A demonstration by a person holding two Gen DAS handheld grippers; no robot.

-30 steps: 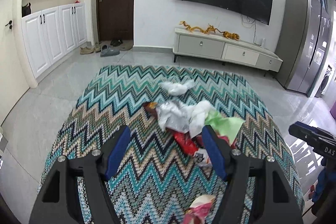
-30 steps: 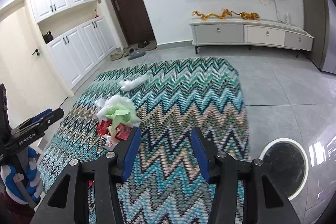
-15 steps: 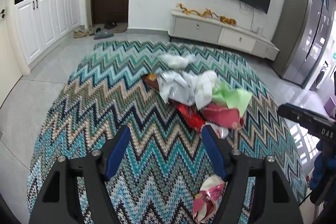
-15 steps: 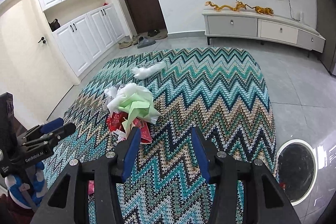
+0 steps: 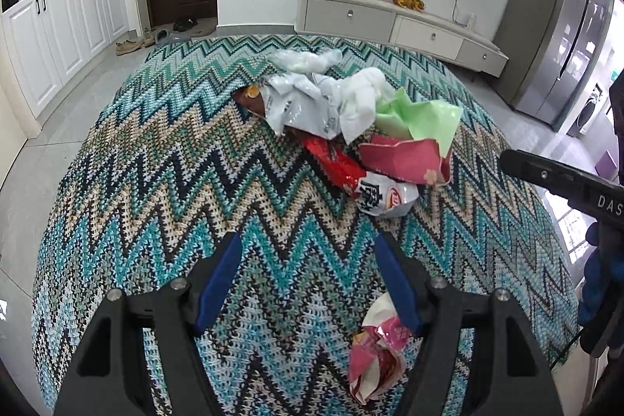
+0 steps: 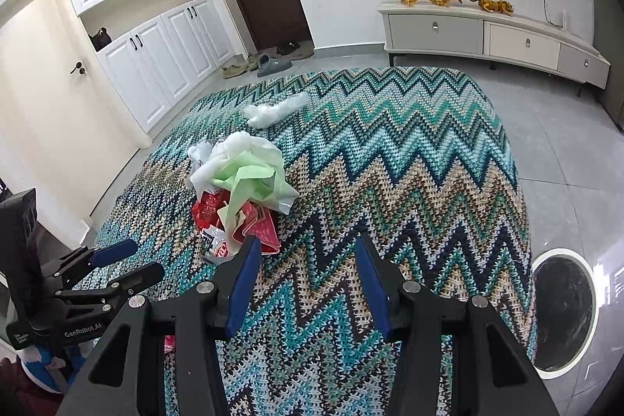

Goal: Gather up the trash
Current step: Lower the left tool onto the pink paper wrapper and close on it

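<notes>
Trash pile [image 5: 351,127] heaped mid-rug [image 5: 156,182], stray wrapper [image 5: 376,349] nearer me. My left gripper [image 5: 308,283] jaws wide, empty, angled down for it; right gripper [image 6: 308,283] jaws half-spread, empty, beside pile.

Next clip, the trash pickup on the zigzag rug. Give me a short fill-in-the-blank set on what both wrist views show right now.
1. The crumpled wrappers and bags lie in a heap on the zigzag-patterned ____.
2. Both the left gripper and the right gripper have open jaws and hold ____.
3. The crumpled bag topping the heap in the right wrist view is light ____.
4. The round white-rimmed bin stands on the grey tiled ____, beside the rug.

Missing words: rug; nothing; green; floor
</notes>
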